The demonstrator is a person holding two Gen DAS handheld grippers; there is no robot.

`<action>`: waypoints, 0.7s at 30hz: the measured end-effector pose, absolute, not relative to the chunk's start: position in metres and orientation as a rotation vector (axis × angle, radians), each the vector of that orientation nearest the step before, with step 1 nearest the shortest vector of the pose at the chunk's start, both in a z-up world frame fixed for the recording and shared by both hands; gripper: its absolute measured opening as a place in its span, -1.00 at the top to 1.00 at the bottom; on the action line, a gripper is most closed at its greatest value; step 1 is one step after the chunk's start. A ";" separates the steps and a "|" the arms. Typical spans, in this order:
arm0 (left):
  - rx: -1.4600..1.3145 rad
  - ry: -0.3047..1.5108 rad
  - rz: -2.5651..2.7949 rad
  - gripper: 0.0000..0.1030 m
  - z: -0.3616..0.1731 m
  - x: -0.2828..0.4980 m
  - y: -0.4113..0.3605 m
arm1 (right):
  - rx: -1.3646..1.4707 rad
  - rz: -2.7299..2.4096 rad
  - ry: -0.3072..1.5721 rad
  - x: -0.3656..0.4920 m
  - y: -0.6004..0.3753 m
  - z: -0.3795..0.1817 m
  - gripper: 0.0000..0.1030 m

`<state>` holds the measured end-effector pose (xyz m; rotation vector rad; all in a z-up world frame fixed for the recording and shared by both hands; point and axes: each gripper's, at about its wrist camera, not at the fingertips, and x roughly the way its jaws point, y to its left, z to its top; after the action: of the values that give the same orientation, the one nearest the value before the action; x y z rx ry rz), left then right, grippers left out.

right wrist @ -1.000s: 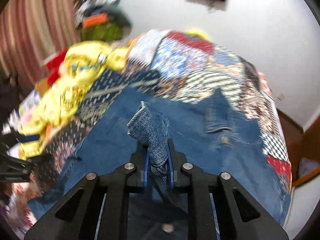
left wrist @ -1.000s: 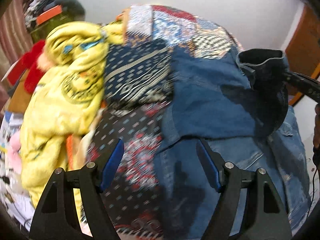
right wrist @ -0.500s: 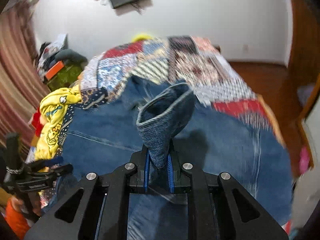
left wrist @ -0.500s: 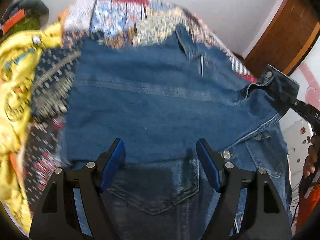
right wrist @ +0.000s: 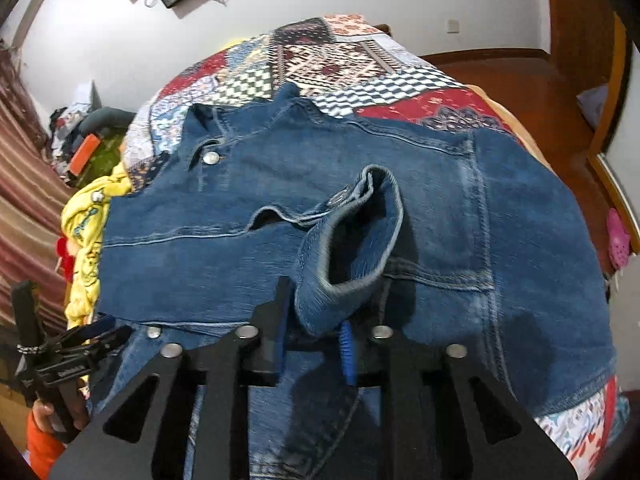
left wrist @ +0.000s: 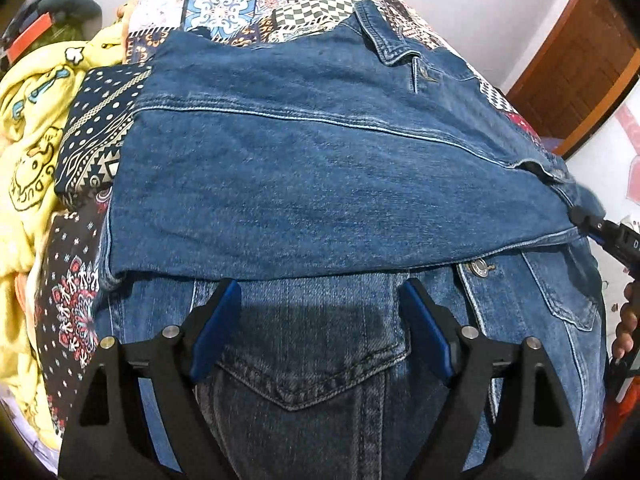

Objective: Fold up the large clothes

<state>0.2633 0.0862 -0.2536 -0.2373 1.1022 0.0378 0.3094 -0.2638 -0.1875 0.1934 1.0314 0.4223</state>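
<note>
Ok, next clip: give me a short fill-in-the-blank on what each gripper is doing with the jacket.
1. The right gripper has the denim jacket's sleeve ____ between its fingers.
2. The left gripper is ____ above the denim jacket, holding nothing.
3. The jacket lies on a ____ bedspread.
4. The garment heaped beside the jacket is ____ in colour.

Missing words: cuff; open; patchwork; yellow

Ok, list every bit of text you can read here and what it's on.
"DUCK", partly legible, on the yellow garment.
"D", rest cut off, on the right hand-held gripper.
White print on the left hand-held gripper: too blurred to read.
Embossing on the jacket button: too small to read.
</note>
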 end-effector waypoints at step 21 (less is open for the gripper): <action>-0.161 0.933 0.002 -0.70 -0.171 0.229 0.051 | 0.388 0.074 1.019 0.262 -0.421 -0.176 -0.53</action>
<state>0.2286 0.0512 -0.1712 -0.1615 0.9332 0.0021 0.2615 -0.4207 -0.1761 0.3877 1.0195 0.0742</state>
